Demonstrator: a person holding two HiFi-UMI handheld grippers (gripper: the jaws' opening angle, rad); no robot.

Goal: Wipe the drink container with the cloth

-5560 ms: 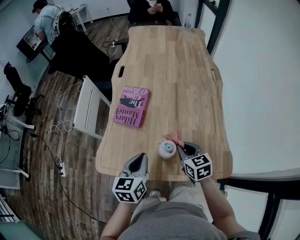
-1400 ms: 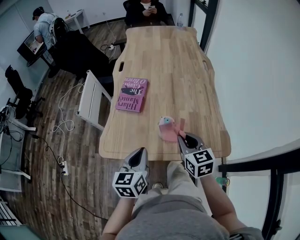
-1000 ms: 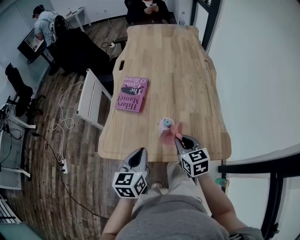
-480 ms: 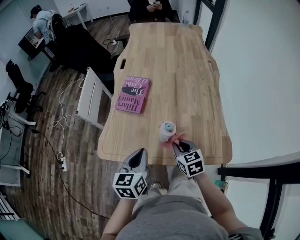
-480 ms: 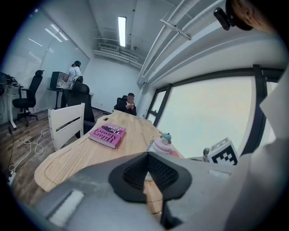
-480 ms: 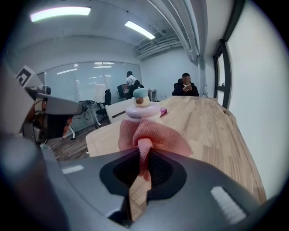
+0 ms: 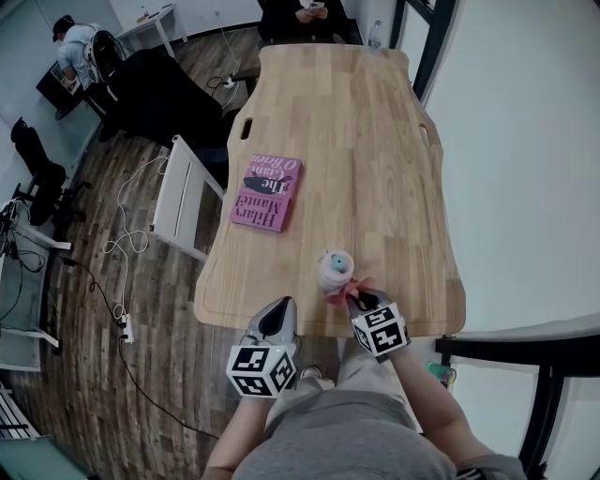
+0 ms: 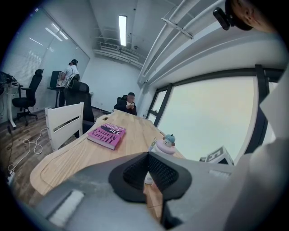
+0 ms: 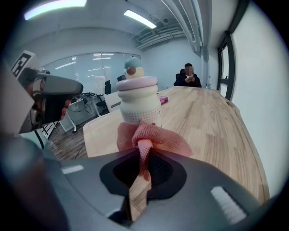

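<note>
1. Right gripper [image 9: 141, 157]: we hold its jaws clamped on a pink cloth [image 9: 152, 136], which is bunched against the lower side of the drink container [image 9: 137, 102].
2. Drink container: upright on the wooden table [image 7: 375, 141], near its near edge.
3. Left gripper [image 8: 147, 169]: jaws together, nothing between them, by that same edge.
4. Pink book [image 7: 263, 202]: farther up the table, well apart.

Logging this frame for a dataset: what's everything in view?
Table: one, light wood, centre.
Drink container: one, white with pink lid, near edge.
Cloth: one, pink, beside the container.
Book: one, magenta, table's left part.
Chair: one, white, left of table.
Bottle: one, clear, table's far end.
People: two, dark and light tops, far end and far-left desk.
Left tool: one, grey, off the near edge, shut, empty.
Right tool: one, grey, shut on the cloth.
</note>
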